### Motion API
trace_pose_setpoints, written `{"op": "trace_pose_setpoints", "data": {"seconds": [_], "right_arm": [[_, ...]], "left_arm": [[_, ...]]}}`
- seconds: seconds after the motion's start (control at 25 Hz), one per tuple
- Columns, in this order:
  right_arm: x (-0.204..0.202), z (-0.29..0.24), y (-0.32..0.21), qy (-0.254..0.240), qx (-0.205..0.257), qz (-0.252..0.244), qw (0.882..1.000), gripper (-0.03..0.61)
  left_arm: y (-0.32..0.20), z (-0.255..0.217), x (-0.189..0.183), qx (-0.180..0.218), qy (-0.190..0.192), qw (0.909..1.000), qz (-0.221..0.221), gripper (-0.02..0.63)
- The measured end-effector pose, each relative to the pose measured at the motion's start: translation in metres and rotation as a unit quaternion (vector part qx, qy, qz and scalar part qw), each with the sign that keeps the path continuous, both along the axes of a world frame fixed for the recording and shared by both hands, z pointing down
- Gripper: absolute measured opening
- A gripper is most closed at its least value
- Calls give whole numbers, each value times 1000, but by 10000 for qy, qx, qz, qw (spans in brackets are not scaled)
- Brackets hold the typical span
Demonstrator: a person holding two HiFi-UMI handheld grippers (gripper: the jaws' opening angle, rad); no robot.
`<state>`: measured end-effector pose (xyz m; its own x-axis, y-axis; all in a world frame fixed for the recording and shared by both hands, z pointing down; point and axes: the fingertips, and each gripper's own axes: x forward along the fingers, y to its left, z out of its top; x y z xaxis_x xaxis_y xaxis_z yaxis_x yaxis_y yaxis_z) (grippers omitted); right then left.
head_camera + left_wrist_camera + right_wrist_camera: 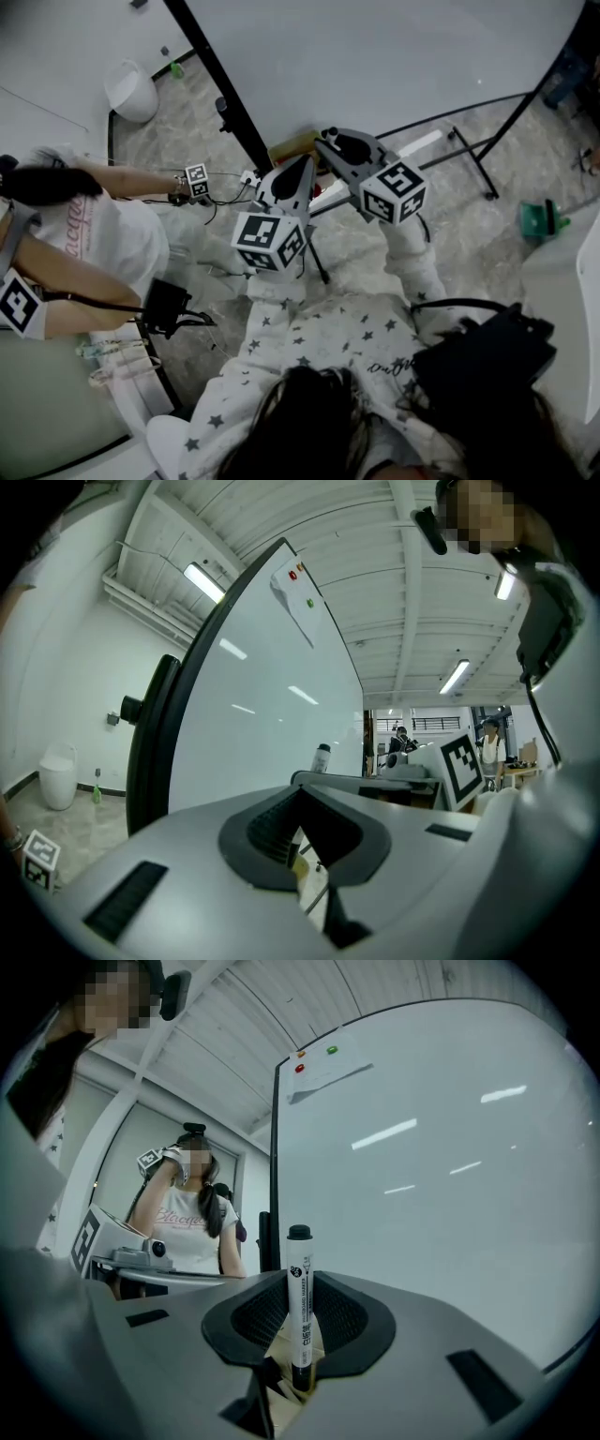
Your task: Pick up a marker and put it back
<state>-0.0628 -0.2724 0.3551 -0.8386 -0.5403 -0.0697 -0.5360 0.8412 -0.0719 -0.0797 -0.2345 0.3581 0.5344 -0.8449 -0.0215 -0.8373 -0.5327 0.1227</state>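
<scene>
- The right gripper is clamped on the marker. The marker stands upright between the jaws, black cap on top and well clear of the pads.
- The left gripper has its jaws drawn together with nothing between them. It hangs just beside the right one, at about 7 o'clock from it in the head view.
- The whiteboard fills everything from 11 to 2 o'clock ahead of the holder. In the right gripper view its bare face spreads from 12 round to 4 o'clock of the marker.
- The board's black frame edge slants down from 11 o'clock and ends just left of the two grippers. In the right gripper view that edge rises right behind the marker's cap.
- Black stand legs splay over the floor at 2 o'clock. Bare speckled floor lies between them and the holder.
- A second person in a white shirt crowds the 9 o'clock side, with cables trailing across the floor towards the holder.
- A white bin stands against the wall at 10 o'clock, well apart from the grippers.
- A green object lies on the floor at 3 o'clock, near a pale curved edge.
</scene>
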Motion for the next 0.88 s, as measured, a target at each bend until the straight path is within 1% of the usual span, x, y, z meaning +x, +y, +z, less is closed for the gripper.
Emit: {"op": "trace_pose_setpoints", "data": {"seconds": [0.48, 0.88], "right_arm": [[1, 39, -6, 85, -228, -41, 9997, 83], [2, 60, -5, 380, -259, 23, 9989, 83]], "left_arm": [[-1, 18, 7, -103, -1, 9999, 9, 2], [1, 25, 7, -166, 40, 9998, -59, 2]]}}
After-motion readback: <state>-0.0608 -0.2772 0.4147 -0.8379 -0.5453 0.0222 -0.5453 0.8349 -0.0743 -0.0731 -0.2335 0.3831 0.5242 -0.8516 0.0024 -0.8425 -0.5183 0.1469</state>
